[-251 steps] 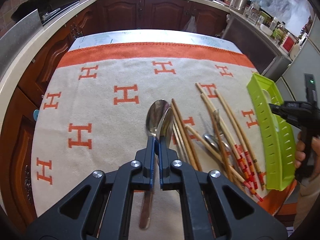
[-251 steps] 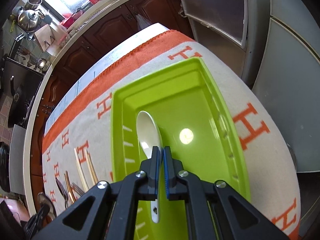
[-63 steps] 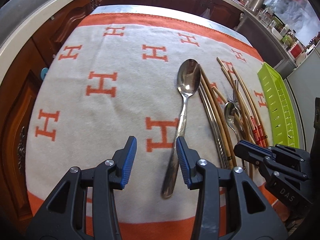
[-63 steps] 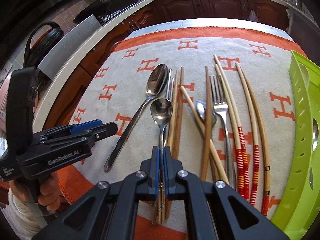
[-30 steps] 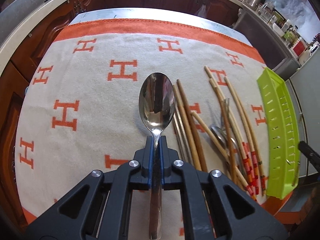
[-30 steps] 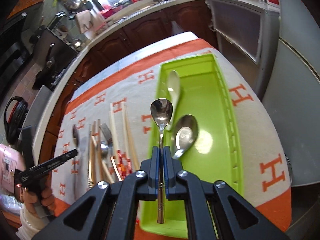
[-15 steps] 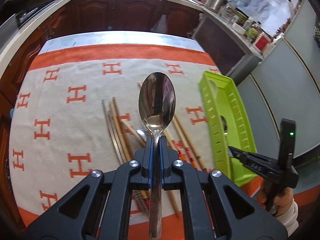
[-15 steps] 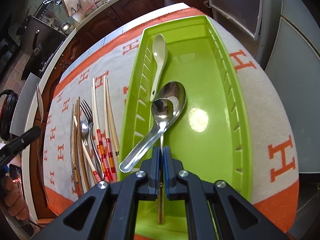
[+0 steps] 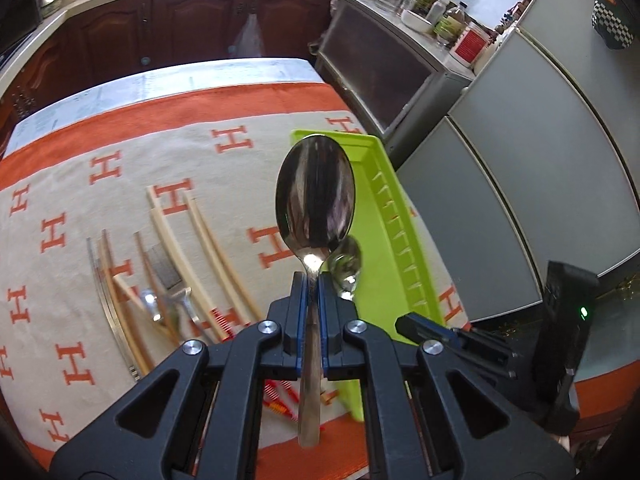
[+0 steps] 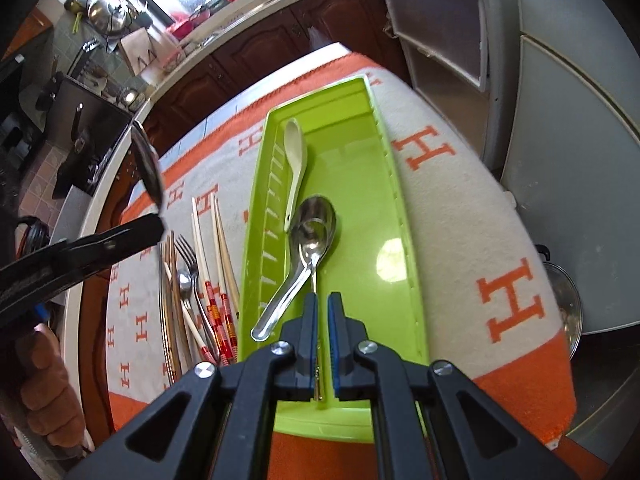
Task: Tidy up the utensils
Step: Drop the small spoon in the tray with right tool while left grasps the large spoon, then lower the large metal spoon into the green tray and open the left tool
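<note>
The large steel spoon (image 9: 315,196) stands at the centre of the left wrist view, its handle clenched in the left gripper (image 9: 313,284), bowl up over the green tray (image 9: 394,236). Carry it above the tray floor at mid-frame, lower until it lies flat beside the spoons already there, then release. In the right wrist view the right gripper (image 10: 322,304) has its jaws parted slightly around the small spoon (image 10: 314,254) lying in the tray; it should withdraw first.
</note>
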Available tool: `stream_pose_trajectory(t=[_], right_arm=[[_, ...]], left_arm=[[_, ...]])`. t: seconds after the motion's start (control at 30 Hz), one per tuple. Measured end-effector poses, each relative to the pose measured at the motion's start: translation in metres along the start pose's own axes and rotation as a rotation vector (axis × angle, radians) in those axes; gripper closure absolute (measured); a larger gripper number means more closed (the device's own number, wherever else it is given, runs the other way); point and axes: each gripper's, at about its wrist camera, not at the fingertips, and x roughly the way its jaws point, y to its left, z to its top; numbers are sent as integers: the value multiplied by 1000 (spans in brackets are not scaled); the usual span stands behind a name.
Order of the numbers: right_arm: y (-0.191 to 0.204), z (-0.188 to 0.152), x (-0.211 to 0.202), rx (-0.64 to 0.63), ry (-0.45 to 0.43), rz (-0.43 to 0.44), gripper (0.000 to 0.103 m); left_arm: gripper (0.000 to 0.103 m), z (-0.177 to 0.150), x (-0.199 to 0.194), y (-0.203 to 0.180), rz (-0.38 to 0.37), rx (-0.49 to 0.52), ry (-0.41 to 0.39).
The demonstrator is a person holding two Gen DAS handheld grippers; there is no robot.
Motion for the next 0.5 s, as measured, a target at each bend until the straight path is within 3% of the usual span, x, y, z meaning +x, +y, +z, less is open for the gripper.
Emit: stream_pose_trajectory(t=[0.2,0.5], right_arm=[[-12,7,-22,38,-80,-11,98],[-27,10,-18,73,-84,0,98]], left_arm=[[100,20,44,-33,48,48,19],[103,41,108,-50,74,50,91]])
